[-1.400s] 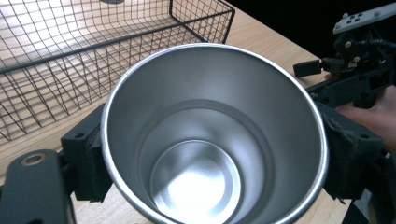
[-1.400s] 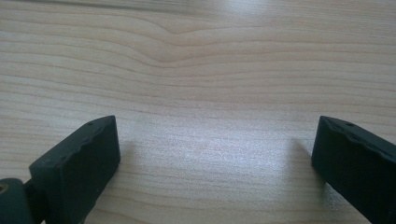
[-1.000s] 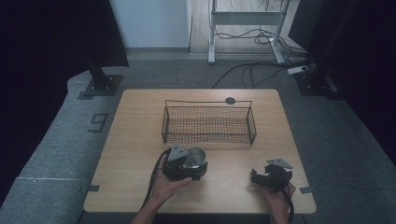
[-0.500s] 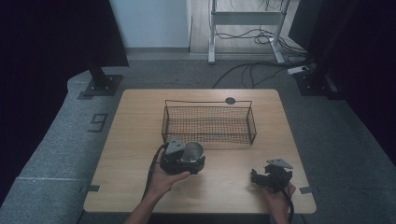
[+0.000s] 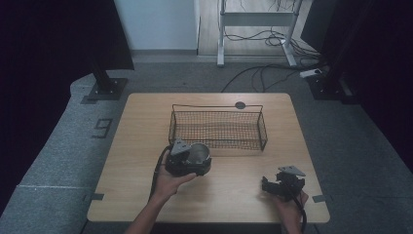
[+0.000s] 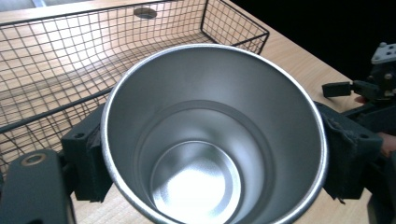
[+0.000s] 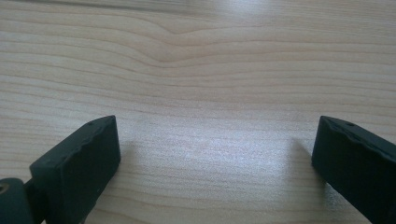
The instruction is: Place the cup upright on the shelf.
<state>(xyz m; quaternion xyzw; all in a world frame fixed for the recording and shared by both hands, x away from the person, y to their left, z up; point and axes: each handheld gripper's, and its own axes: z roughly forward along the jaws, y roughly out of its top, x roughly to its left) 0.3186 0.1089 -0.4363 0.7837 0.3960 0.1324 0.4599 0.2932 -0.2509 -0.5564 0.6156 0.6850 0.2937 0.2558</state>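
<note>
— Holding a metal cup (image 6: 212, 140) in my left tool (image 5: 187, 160) right now; the jaws press on its outer wall from both sides, mouth facing the camera, nothing inside. What worries you?

— Where is it, relative to the wire basket (image 5: 218, 127)?

— Just in front of the basket's near-left corner, over the desk (image 5: 141, 131). In the left gripper view the basket's near rim runs right behind the cup. I'd guess the cup is meant for the basket, though nobody gave me a task.

— Then the rim is the hazard. If the cup isn't raised enough, its wall could catch the wire and drag the basket or twist in the jaws.

— Agreed. The wall is smooth steel and the pads only touch two narrow patches, so a knock could make it slip or rotate.

— And your right side?

— My right tool (image 5: 282, 183) sits low at the near-right part of the desk, jaws spread wide with nothing between them, just wood grain below. It is well apart from the cup, so I see no clash there.

— Hand pose?

— Left hand (image 5: 171, 181) reaches forward from the near edge, forearm angled up toward the basket; right hand (image 5: 288, 204) rests close to the desk's front edge.
</note>
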